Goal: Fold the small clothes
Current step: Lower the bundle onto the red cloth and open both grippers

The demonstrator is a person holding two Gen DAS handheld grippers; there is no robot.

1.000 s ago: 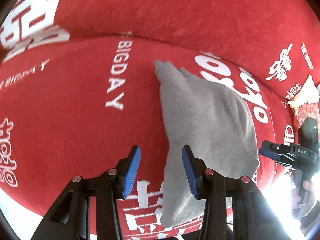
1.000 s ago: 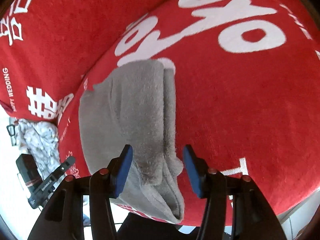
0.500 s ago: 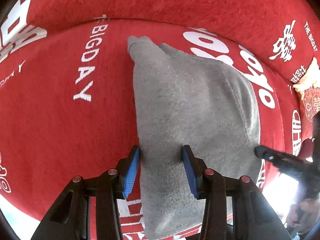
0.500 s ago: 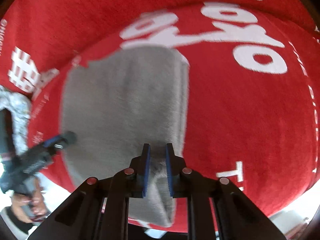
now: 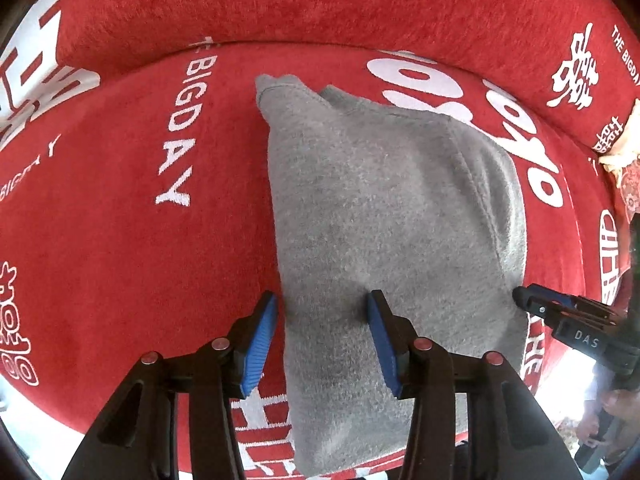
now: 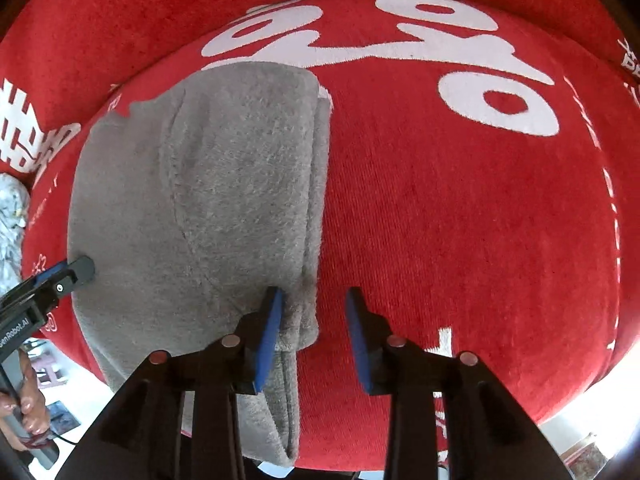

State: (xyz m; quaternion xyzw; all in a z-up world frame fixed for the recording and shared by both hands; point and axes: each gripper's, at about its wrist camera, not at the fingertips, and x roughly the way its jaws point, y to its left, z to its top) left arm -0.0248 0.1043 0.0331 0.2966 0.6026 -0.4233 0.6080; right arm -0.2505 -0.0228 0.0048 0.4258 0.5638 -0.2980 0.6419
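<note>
A grey fleece garment point(image 5: 380, 240) lies folded flat on a red sofa seat point(image 5: 120, 240) with white lettering. My left gripper point(image 5: 322, 336) is open, its blue pads straddling the garment's near left edge. In the right wrist view the same garment point(image 6: 208, 208) shows with its folded right edge at centre. My right gripper point(image 6: 314, 336) is open over that edge near the front, the left pad on the cloth, the right pad over bare red cover. Each gripper's tip shows in the other's view, the right one point(image 5: 536, 304) and the left one point(image 6: 76, 272).
The sofa backrest point(image 5: 320, 8) rises behind the seat. A patterned cushion point(image 5: 624, 160) sits at the far right. A pale crumpled cloth point(image 6: 10, 216) lies at the left edge. The seat's front edge drops to a bright floor point(image 6: 592, 408).
My right gripper was shut on the garment's right edge half a second ago and has opened, letting it go. My left gripper has stayed open and settled over the left edge.
</note>
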